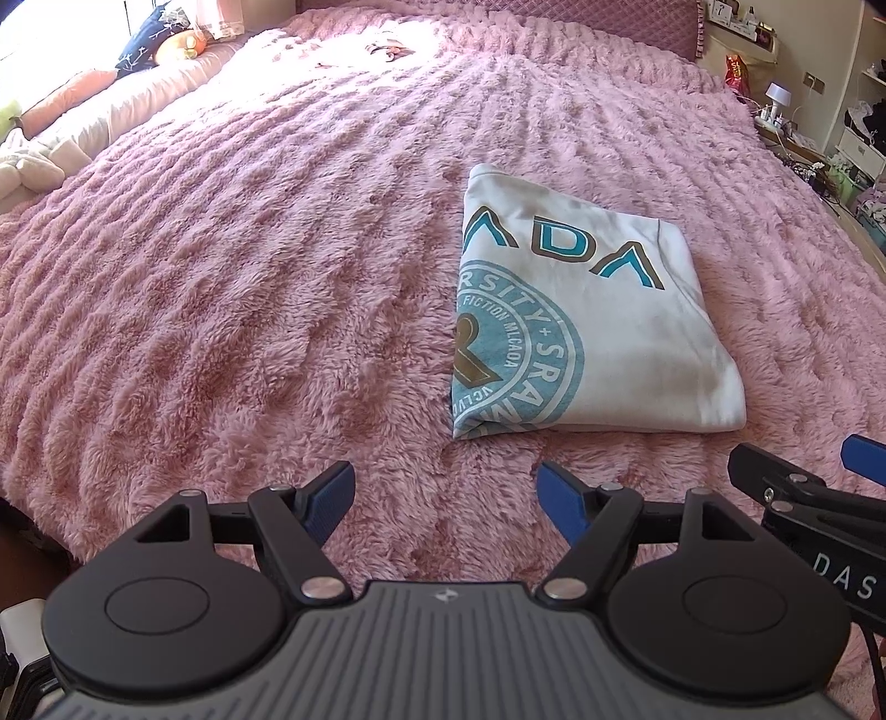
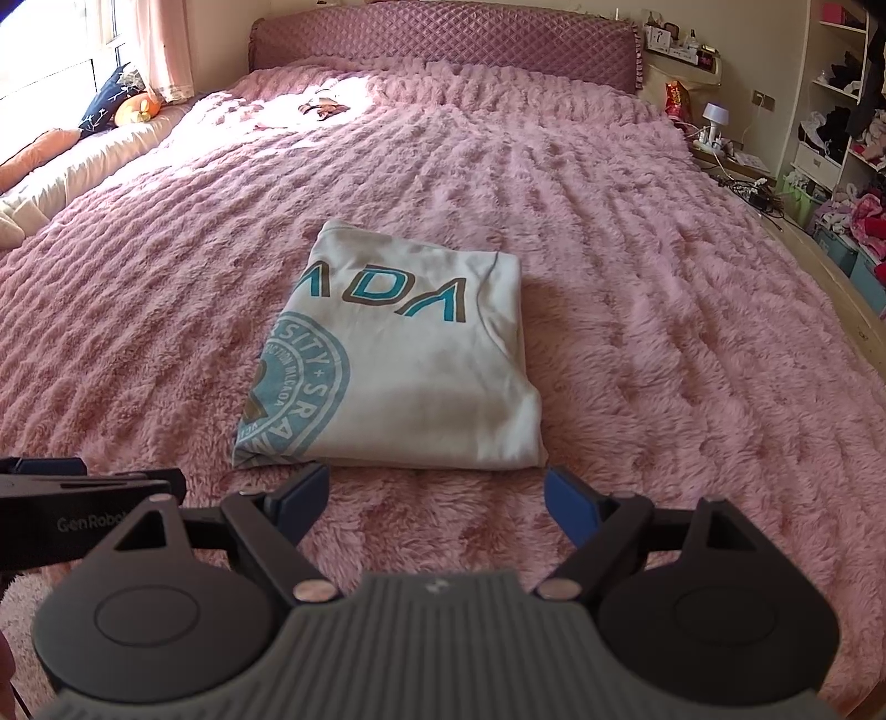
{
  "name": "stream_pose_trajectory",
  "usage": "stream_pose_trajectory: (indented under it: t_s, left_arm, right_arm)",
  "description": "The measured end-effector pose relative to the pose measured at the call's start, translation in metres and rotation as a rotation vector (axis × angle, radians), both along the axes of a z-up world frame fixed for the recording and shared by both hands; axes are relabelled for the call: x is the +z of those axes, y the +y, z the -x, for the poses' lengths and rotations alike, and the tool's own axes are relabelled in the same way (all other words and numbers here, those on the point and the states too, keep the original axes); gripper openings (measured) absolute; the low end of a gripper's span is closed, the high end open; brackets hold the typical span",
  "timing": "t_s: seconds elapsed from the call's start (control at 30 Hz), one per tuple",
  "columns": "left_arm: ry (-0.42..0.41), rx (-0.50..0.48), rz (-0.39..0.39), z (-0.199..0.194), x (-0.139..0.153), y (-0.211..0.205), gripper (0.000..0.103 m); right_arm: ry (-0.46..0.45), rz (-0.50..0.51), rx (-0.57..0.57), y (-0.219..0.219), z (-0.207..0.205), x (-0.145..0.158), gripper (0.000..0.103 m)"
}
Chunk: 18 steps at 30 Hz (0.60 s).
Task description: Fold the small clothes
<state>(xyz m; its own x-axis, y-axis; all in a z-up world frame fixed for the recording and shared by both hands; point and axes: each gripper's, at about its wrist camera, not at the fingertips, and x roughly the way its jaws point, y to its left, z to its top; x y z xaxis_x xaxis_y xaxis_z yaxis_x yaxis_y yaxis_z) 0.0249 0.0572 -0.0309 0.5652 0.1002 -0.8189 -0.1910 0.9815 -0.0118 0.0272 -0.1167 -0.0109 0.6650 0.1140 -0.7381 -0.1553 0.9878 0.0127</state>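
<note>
Nearest the lens, the right gripper (image 2: pixel 434 495) stands spread and empty just short of the one folded white shirt (image 2: pixel 398 354), centre frame on the pink blanket (image 2: pixel 637 277), long axis running away, while the left gripper (image 1: pixel 446 493), likewise spread, has it upper right, so the right looks nearer.

A folded shirt (image 2: pixel 398 354) is laid flat on the bed (image 2: pixel 637 277), near its foot edge. The right tongs (image 2: pixel 434 501) are held just before the shirt's near edge, apart from it. The left tongs (image 1: pixel 446 501) are held beside them to the left, with the shirt ahead and to their right. A headboard (image 2: pixel 443 44) is seen behind, pillows (image 2: pixel 111 105) far left, shelves (image 2: pixel 841 111) far right.
</note>
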Motion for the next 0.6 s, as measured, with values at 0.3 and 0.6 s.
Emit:
stream_pose_trajectory:
  t_s: [0.3,0.6]
  left_arm:
    - [0.001,-0.005,0.001,-0.001,-0.0014,0.0001,0.088]
    - [-0.035,-0.004,-0.025,0.0005,-0.0014,-0.0015,0.088]
  right_arm:
    - [0.007,0.006,0.009,0.0028,-0.0002,-0.0012,0.081]
    - [0.018,0.014,0.014,0.004,-0.0025,-0.0039,0.081]
